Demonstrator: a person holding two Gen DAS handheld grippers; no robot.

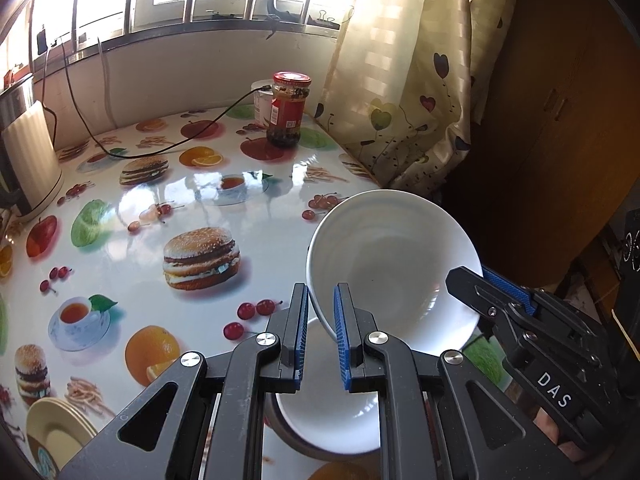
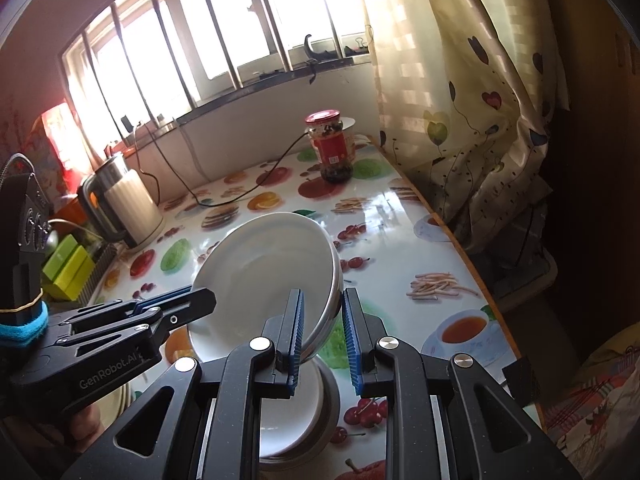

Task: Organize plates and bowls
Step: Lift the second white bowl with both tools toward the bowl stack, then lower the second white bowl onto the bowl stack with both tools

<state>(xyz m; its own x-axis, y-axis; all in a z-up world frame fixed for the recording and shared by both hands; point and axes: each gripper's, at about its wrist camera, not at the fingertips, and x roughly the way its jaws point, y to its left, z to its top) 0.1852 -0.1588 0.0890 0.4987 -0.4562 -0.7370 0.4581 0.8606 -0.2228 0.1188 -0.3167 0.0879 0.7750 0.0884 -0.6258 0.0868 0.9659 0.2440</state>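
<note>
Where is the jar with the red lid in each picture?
Left wrist view: the glass jar with the red lid stands at the far end of the table, top centre, just left of the cream curtain with hearts.
Right wrist view: the same jar is upper centre, again at the far end near the curtain.
Shared landmark: the black cable running across the fruit-print tablecloth up to the jar.

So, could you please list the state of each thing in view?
Held bowl: lifted, tilted, gripped at opposite rims.
Lower bowl: upright on table, empty.
Left tongs: shut on rim.
Right tongs: shut on rim.
Jar: upright, lid on.
Kettle: upright.
</note>
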